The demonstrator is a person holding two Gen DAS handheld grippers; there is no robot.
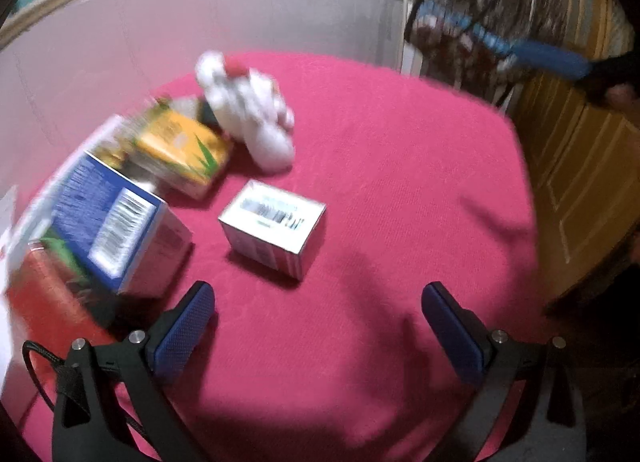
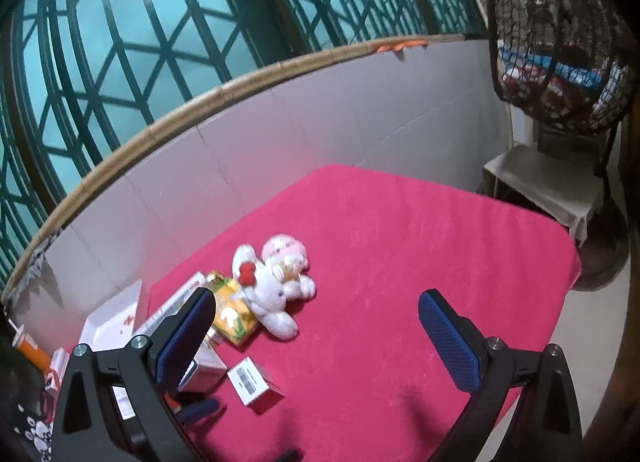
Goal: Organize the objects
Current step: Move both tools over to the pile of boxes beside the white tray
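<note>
A pink-covered table [image 2: 400,246] stands against a pale wall below teal lattice windows. Along its left edge lie the plush toy [image 2: 276,286], a blue box [image 1: 116,230] and an orange box [image 1: 184,146]. The small silver box [image 1: 274,220] sits apart, just ahead of the left gripper [image 1: 318,326], spread and empty. The right gripper [image 2: 316,336], also spread, hangs farther back.

Plush toy [image 2: 276,290] lies behind small box [image 2: 254,384], seemingly apart, on cloth [image 2: 420,262].
</note>
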